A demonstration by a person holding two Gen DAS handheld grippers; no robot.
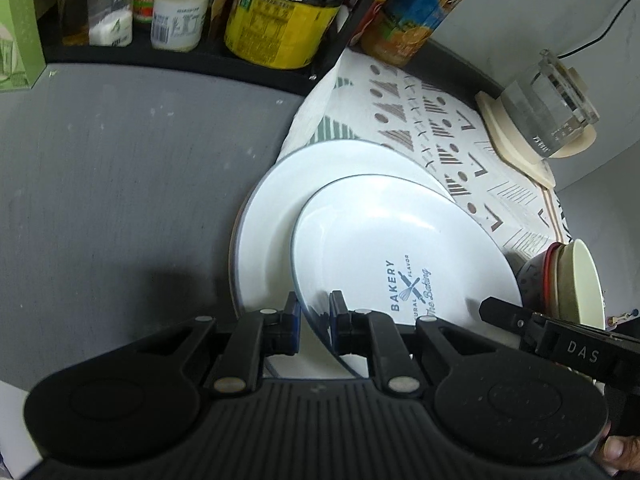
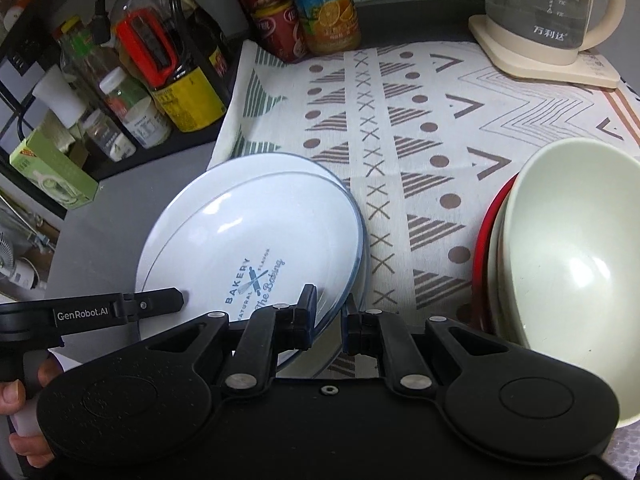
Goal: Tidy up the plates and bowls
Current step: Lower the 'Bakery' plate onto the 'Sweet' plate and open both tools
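1. Left wrist view: the left gripper pinches the near rim of the bakery plate. This plate is tilted and leans on a bigger white plate under it. The stacked bowls sit at 3 o'clock on the patterned cloth

2. Right wrist view: the right gripper has its fingers on each side of the bakery plate's rim at 5 o'clock; I cannot tell if they squeeze it. The cream bowl sits at 3 o'clock, the kettle at 1 o'clock
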